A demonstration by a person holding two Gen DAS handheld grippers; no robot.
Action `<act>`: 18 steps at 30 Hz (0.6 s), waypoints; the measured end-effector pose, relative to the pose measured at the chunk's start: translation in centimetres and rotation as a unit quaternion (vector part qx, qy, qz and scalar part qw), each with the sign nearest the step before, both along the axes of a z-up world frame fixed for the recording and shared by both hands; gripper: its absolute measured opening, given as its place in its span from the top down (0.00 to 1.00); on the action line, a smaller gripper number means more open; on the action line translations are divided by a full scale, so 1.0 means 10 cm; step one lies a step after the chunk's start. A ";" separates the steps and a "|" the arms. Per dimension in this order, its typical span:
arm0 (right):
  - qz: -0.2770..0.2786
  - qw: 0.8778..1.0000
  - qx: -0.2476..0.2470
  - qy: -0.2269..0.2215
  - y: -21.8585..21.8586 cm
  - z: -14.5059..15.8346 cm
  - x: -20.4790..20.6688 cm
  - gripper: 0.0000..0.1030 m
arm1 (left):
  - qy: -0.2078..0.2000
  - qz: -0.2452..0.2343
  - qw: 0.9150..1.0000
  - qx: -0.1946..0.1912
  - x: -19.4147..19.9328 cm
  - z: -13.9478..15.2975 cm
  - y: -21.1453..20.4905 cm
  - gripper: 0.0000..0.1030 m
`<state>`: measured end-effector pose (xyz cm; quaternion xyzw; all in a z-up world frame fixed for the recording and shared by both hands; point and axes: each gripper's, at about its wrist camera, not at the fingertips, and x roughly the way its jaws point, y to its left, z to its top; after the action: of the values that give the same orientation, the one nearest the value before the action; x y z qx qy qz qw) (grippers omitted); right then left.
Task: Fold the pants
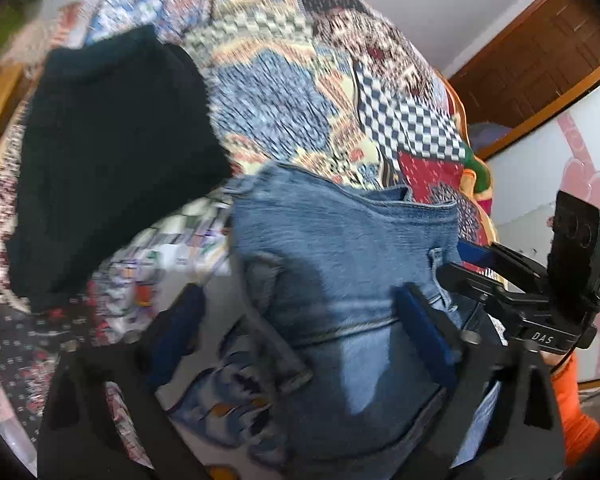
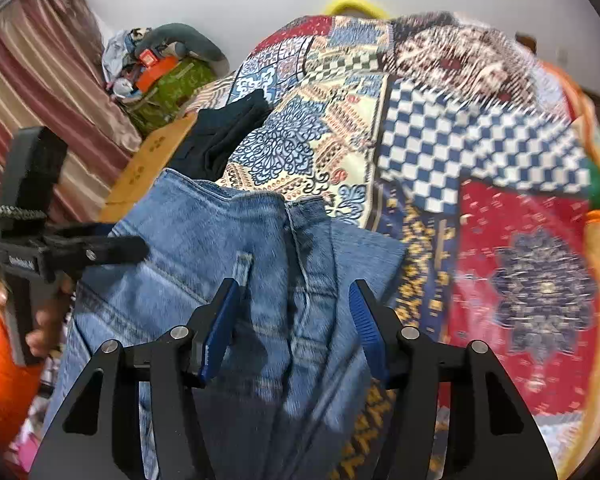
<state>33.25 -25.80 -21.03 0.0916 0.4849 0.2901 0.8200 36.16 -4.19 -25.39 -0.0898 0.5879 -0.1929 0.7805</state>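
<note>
The jeans (image 2: 228, 264) lie on the patterned bedspread (image 2: 480, 248), directly beneath and ahead of both tools. No earlier view is given, so only present standing is reported.

Right gripper (image 2: 296, 324): jaws stand partly apart, astride a raised ridge of denim at the near end of the jeans. Cloth lies between the blue pads (image 2: 220, 328), but the pads show no clear pressure on it; nothing is judged held.

Left gripper (image 1: 300, 320): jaws wide apart over the same near end, denim between them, pads not seen closed on it. The picture is blurred, so contact cannot be confirmed.

Governing relation: the jeans run lengthwise away from both grippers, the far edge (image 1: 340, 192) lying well ahead. Each gripper sits beside the other across the width, left one to the left of the right as seen from the right wrist (image 2: 100, 248). Neither is plainly nearer.

A dark garment (image 1: 108, 160) lies ahead and left, apart from the jeans.

Judgement: the coming move needs both grips on the near end, then a carry forward along the length.
</note>
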 end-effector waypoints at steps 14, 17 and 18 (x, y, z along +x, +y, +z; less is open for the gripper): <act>0.010 0.996 -0.010 -0.085 0.06 0.22 -0.23 0.78 | -0.150 -0.056 0.977 0.139 -0.27 0.56 -0.47 0.53; 0.000 0.993 -0.011 -0.121 0.02 0.39 -0.33 0.79 | -0.174 -0.068 0.972 0.140 -0.28 0.72 -0.55 0.54; -0.006 0.991 -0.012 -0.131 -0.01 0.45 -0.37 0.79 | -0.180 -0.075 0.971 0.141 -0.26 0.74 -0.58 0.54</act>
<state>29.59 -25.90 -16.54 0.0453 0.3760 0.2891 0.8792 33.55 -10.03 -17.95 0.1013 0.4640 -0.1791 0.8616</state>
